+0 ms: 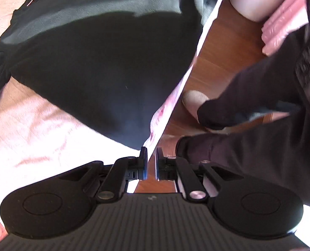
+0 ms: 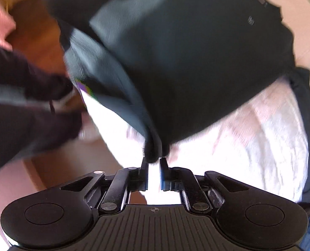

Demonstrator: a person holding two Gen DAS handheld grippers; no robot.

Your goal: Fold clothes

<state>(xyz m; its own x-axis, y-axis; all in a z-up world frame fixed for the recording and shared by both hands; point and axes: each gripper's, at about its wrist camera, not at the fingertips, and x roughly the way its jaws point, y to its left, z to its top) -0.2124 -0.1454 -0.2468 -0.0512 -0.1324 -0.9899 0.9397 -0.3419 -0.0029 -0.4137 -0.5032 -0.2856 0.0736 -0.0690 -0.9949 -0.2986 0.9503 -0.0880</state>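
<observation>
A dark garment (image 1: 96, 62) lies on a pink-white blanket (image 1: 29, 125) on a bed. In the left wrist view its near corner ends just ahead of my left gripper (image 1: 151, 149), whose jaws stand a narrow gap apart with nothing between them. In the right wrist view the same dark garment (image 2: 186, 62) is bunched to a fold that runs down between the fingertips of my right gripper (image 2: 154, 160), which is closed on that fold. The view is blurred.
The bed edge runs diagonally; beyond it is a wooden floor (image 1: 224, 52). The person's dark-trousered legs (image 1: 259, 108) and a slipper (image 1: 193, 100) stand beside the bed. Pink objects (image 1: 280, 27) lie on the floor.
</observation>
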